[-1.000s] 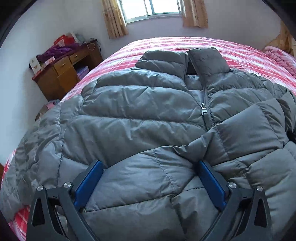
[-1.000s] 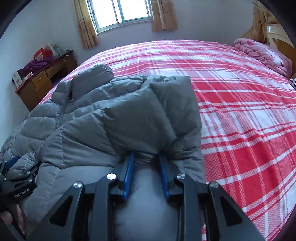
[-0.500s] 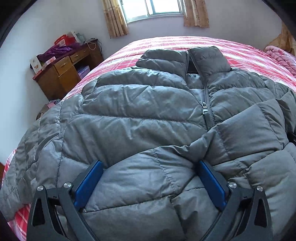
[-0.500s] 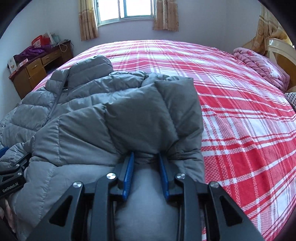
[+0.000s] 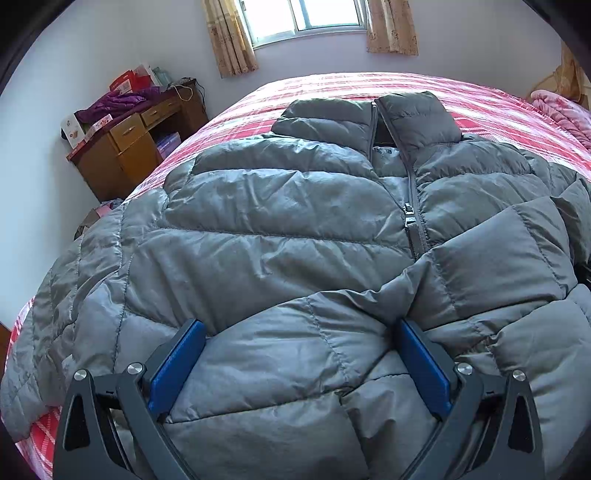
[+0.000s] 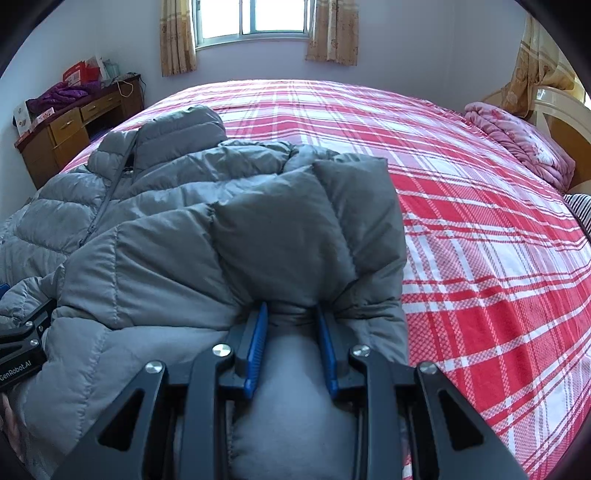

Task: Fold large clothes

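Observation:
A large grey puffer jacket (image 5: 280, 229) lies front up on a red plaid bed (image 6: 461, 221), collar toward the window, zipper partly closed. Its right sleeve (image 6: 280, 236) is folded across the chest. My left gripper (image 5: 297, 332) is wide open, its blue pads (image 5: 177, 362) resting on the jacket's lower part with puffy fabric between them. My right gripper (image 6: 291, 314) is shut on a pinched fold of the jacket near the hem. The left gripper's body shows at the left edge of the right wrist view (image 6: 22, 354).
A wooden desk (image 5: 129, 151) with boxes and purple clothes stands at the left by the wall. A pink quilt (image 6: 517, 144) lies at the bed's right by the headboard. Bare plaid sheet lies right of the jacket. A curtained window (image 6: 251, 18) is behind.
The right wrist view has swung rightward, showing more of the bed and headboard, while it keeps hold of the jacket. The left gripper has barely moved.

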